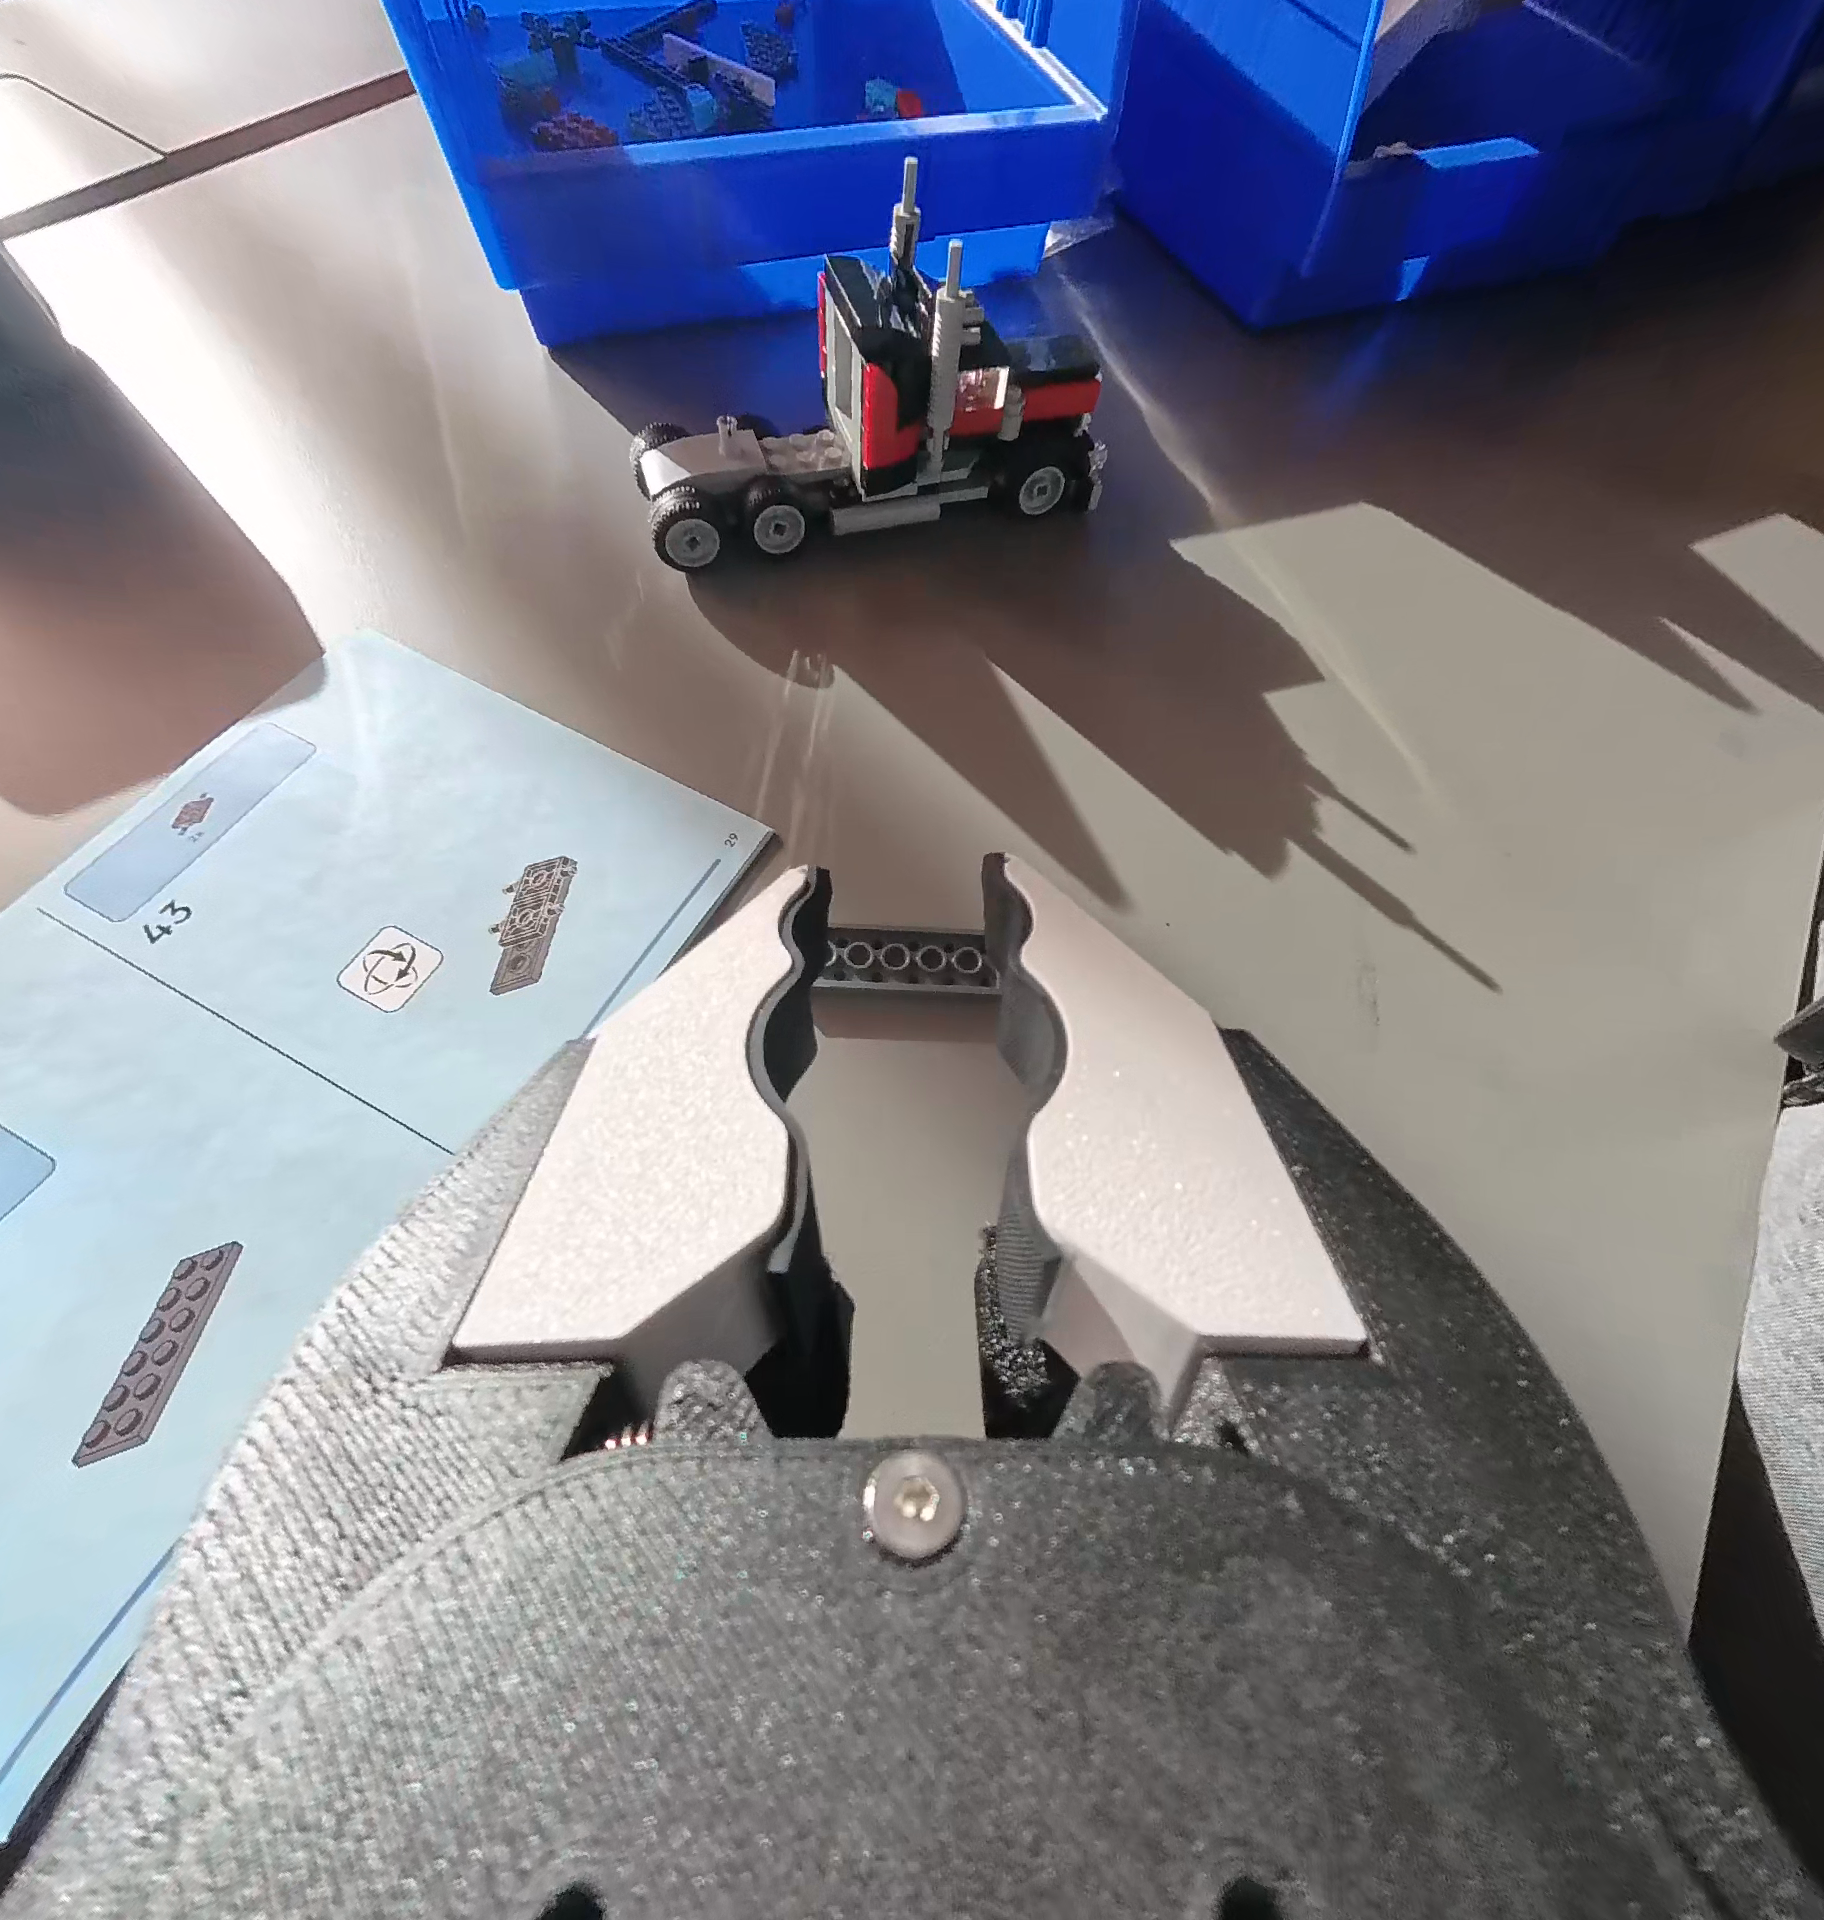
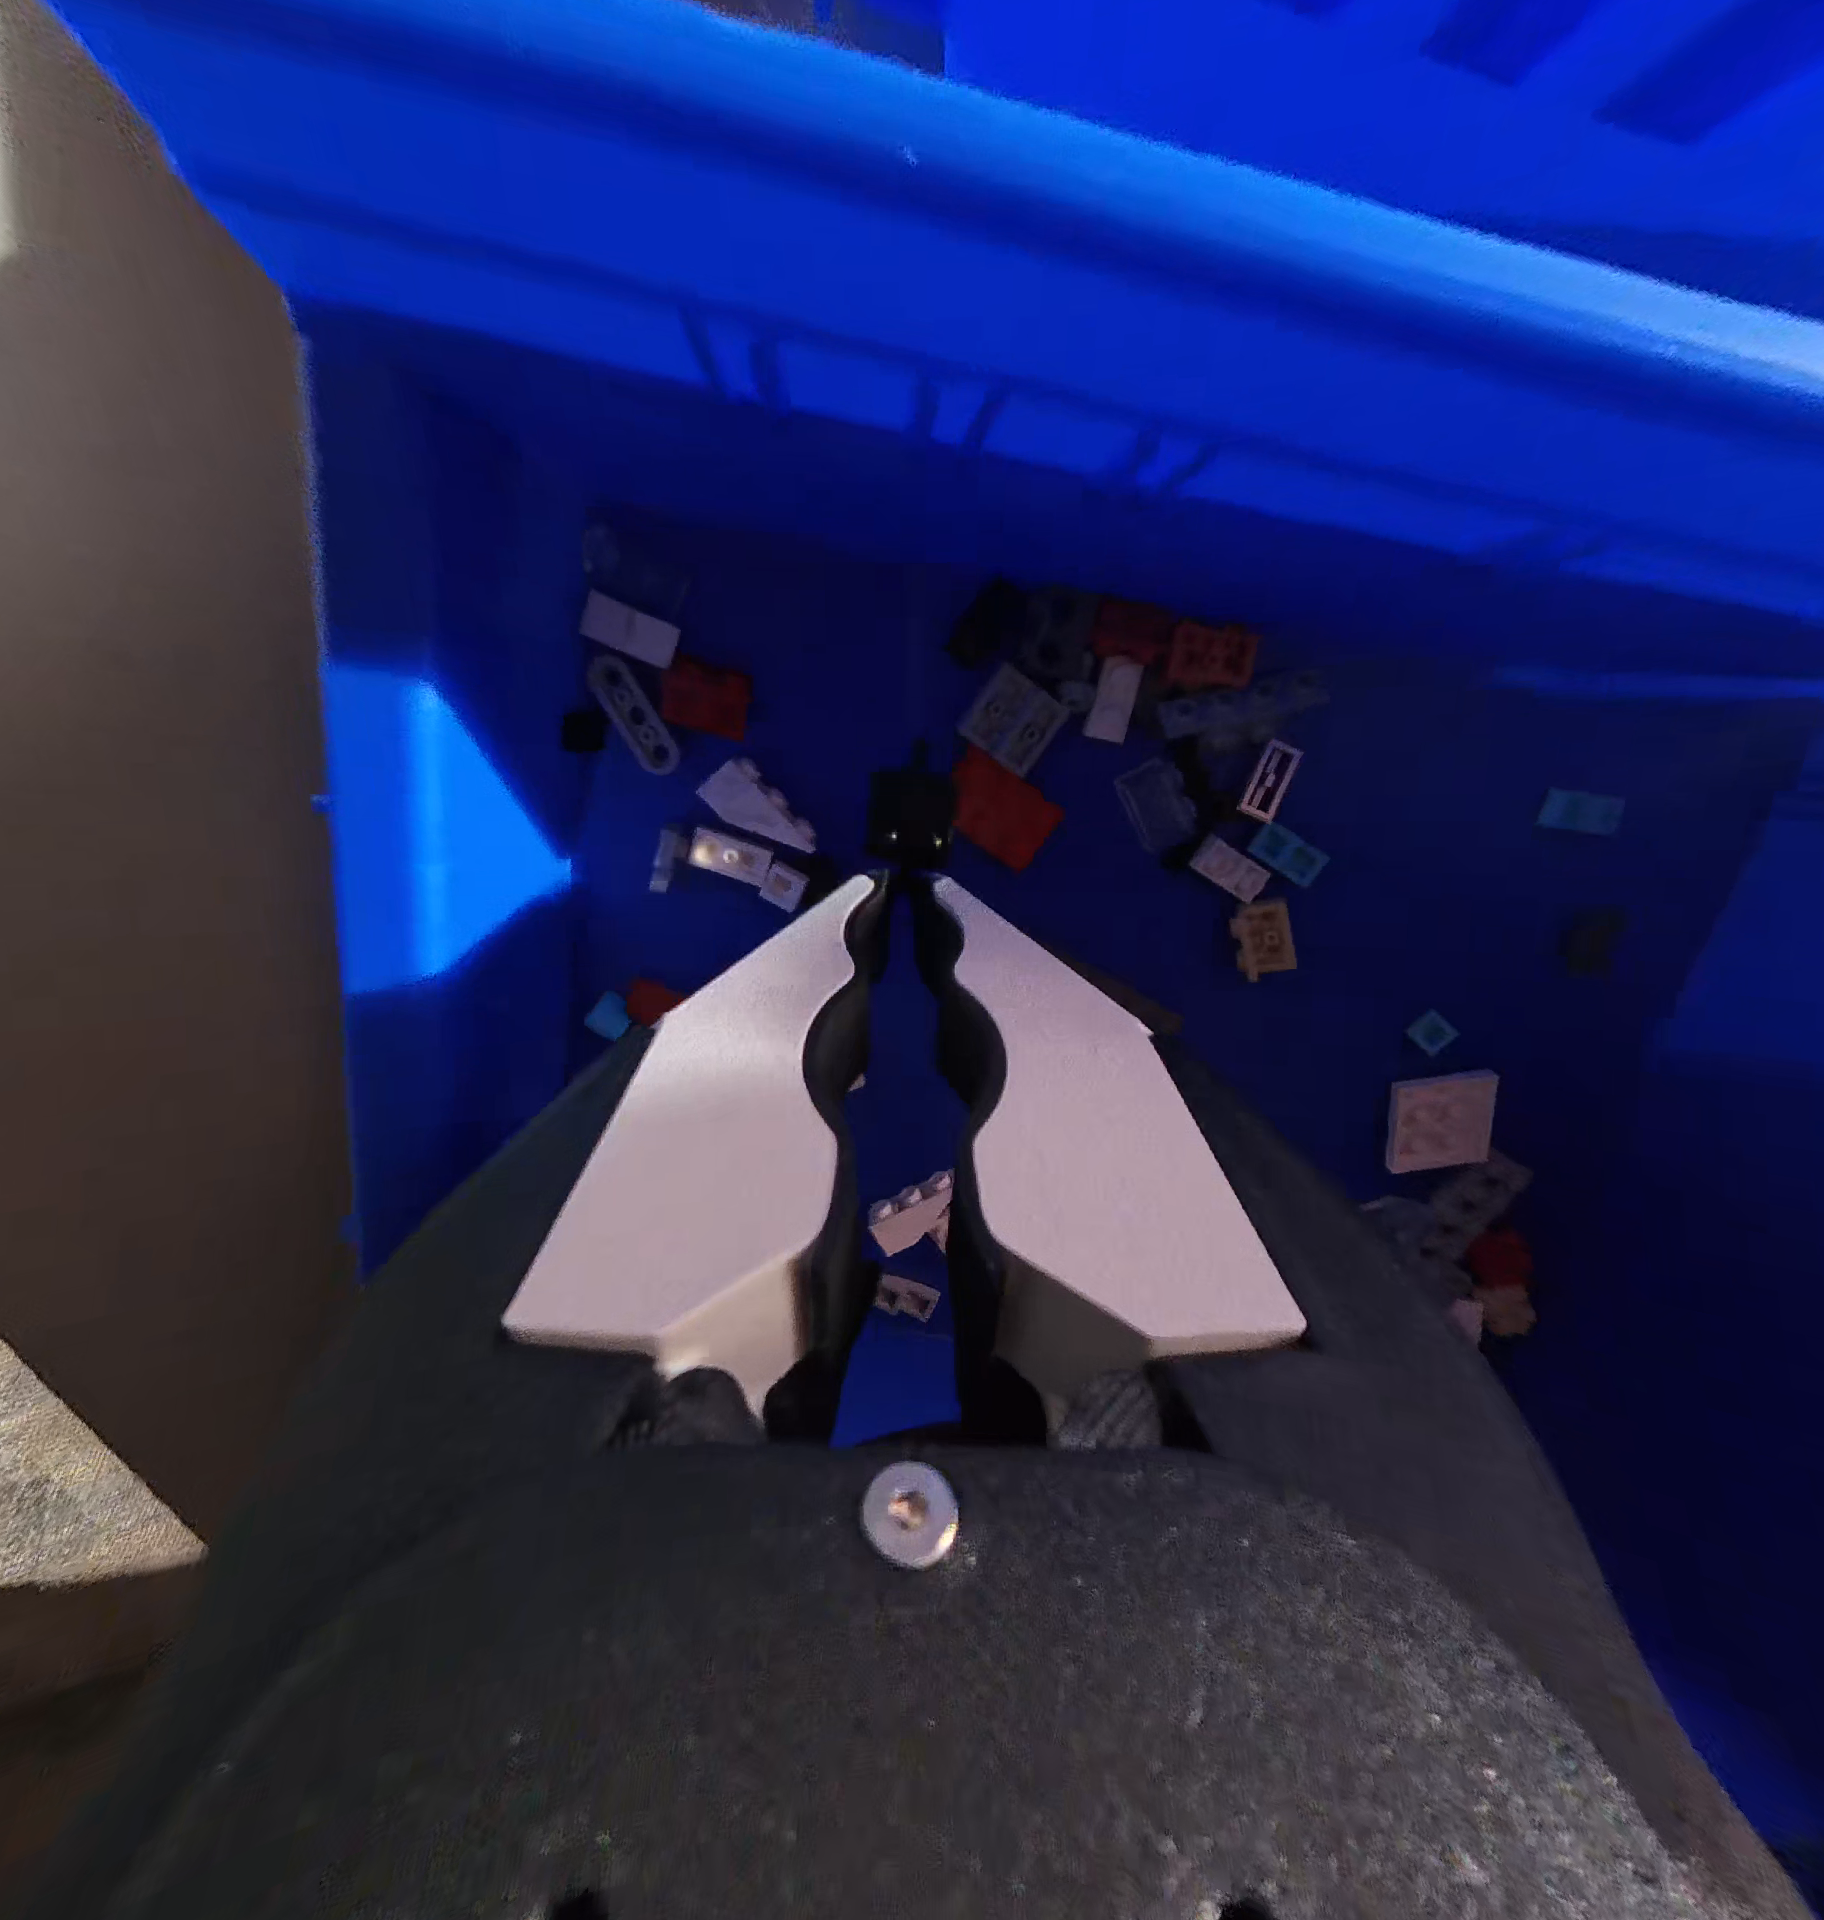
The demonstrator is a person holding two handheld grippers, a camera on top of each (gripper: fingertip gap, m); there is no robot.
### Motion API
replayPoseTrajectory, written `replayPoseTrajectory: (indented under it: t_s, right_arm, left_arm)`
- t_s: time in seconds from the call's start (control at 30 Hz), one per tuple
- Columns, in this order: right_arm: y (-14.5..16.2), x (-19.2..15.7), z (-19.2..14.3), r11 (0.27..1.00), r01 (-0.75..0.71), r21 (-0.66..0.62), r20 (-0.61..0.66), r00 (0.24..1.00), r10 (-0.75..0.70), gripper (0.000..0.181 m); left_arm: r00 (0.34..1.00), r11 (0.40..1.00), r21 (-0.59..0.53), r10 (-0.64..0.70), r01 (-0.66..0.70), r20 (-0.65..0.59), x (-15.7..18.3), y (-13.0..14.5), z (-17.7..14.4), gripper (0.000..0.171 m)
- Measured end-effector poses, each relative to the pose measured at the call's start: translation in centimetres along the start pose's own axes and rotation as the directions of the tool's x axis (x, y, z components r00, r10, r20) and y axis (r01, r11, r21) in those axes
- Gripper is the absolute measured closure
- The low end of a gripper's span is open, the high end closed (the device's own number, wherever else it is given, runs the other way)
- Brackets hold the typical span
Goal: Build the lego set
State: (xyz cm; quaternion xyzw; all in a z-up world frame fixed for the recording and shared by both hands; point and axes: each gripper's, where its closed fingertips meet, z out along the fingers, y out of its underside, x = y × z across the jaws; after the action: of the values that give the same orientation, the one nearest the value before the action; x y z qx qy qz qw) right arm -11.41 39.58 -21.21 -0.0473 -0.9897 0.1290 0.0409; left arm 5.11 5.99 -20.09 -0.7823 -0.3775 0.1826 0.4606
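In the left wrist view, my left gripper [image 1: 903, 930] is shut on a grey lego plate [image 1: 903, 971], held crosswise between the fingertips with its underside tubes facing me, above the table. A black, red and grey lego truck [image 1: 877, 416] stands on the table ahead of it. In the right wrist view, my right gripper [image 2: 906, 883] is inside a blue bin [image 2: 991, 260], its tips closed on a small black lego piece [image 2: 910, 816] above several loose bricks [image 2: 1001, 805].
An open light-blue instruction booklet [image 1: 264, 987] lies left of my left gripper. Two blue bins [image 1: 783, 177] [image 1: 1459, 156] stand behind the truck. The table's right edge [image 1: 1781, 1039] is close. A beige wall [image 2: 129, 727] is left of the bin. One gripper's finger ends stand about 40 cm off the other's.
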Motion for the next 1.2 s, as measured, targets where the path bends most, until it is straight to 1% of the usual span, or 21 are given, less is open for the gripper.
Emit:
replayPoseTrajectory:
  t_s: [0.13, 0.2, 0.3, 0.37, 0.43, 0.53, 0.6, 0.67, 0.7, 0.73, 0.8, 0.9, 1.0, 1.1, 1.2]
  right_arm:
    - [-1.1, -0.9, -1.3, 0.996, -0.038, 0.083, 0.033, 0.999, 0.035, 0.175]
    - [-2.5, -2.1, -2.9, 0.981, -0.075, 0.176, 0.046, 0.997, 0.068, 0.175]
    - [-5.3, -5.7, -5.5, 0.927, -0.136, 0.349, 0.075, 0.99, 0.117, 0.175]
    - [-7.0, -8.8, -6.1, 0.876, -0.182, 0.446, 0.113, 0.983, 0.147, 0.175]
    - [-8.4, -11.8, -5.3, 0.827, -0.235, 0.511, 0.162, 0.971, 0.176, 0.175]
    - [-9.2, -14.9, -1.4, 0.794, -0.295, 0.531, 0.195, 0.955, 0.225, 0.175]
    - [-9.2, -16.0, 1.1, 0.765, -0.361, 0.534, 0.224, 0.932, 0.283, 0.175]
    - [-8.6, -16.2, 2.6, 0.756, -0.396, 0.521, 0.209, 0.918, 0.337, 0.175]
    - [-8.2, -16.0, 2.7, 0.762, -0.393, 0.515, 0.177, 0.918, 0.354, 0.172]
    - [-8.2, -15.8, 2.2, 0.752, -0.372, 0.544, 0.156, 0.926, 0.345, 0.17]
    - [-7.8, -15.7, 1.3, 0.729, -0.356, 0.584, 0.156, 0.931, 0.33, 0.167]
    - [-5.4, -15.0, 0.5, 0.719, -0.374, 0.586, 0.153, 0.922, 0.355, 0.166]
    - [-2.9, -14.3, -1.3, 0.671, -0.401, 0.624, 0.173, 0.908, 0.381, 0.166]
    - [-0.9, -13.9, -3.1, 0.614, -0.404, 0.678, 0.183, 0.902, 0.39, 0.165]
    - [0.7, -14.1, -4.3, 0.574, -0.398, 0.716, 0.203, 0.905, 0.374, 0.165]
  left_arm:
    - [1.0, 1.0, 0.011, 0.002, -0.002, 0.016, -0.1, -0.1, -0.1, 0.14]
    - [1.0, 1.0, 0.021, -0.004, 0.004, 0.027, -0.3, -0.2, -0.3, 0.141]
    - [0.999, 0.999, 0.034, -0.011, 0.01, 0.046, -0.5, -0.3, -0.5, 0.141]
    - [0.999, 1.0, 0.028, -0.012, 0.01, 0.051, -0.6, -0.2, -0.4, 0.141]
    - [0.999, 1.0, 0.015, -0.014, 0.013, 0.051, -0.6, -0.1, -0.2, 0.141]
    - [0.999, 1.0, -0.007, -0.018, 0.019, 0.047, -0.6, 0.1, 0.1, 0.141]
    - [0.998, 1.0, -0.017, -0.023, 0.024, 0.05, -0.7, 0.3, 0.2, 0.141]
    - [0.998, 0.999, -0.022, -0.029, 0.03, 0.057, -0.8, 0.3, 0.2, 0.141]
    - [0.998, 0.999, -0.026, -0.032, 0.034, 0.061, -0.9, 0.4, 0.2, 0.141]
    - [0.997, 0.999, -0.031, -0.035, 0.037, 0.065, -1.0, 0.4, 0.3, 0.141]
    - [0.997, 0.998, -0.046, -0.038, 0.042, 0.069, -1.1, 0.6, 0.5, 0.141]
    - [0.996, 0.997, -0.065, -0.04, 0.045, 0.074, -1.2, 0.8, 0.7, 0.141]
    - [0.996, 0.997, -0.067, -0.04, 0.045, 0.079, -1.2, 0.8, 0.7, 0.141]
    - [0.996, 0.998, -0.04, -0.043, 0.046, 0.08, -1.3, 0.5, 0.5, 0.141]
    - [0.995, 0.998, 0.031, -0.062, 0.059, 0.083, -1.4, -0.2, -0.2, 0.141]
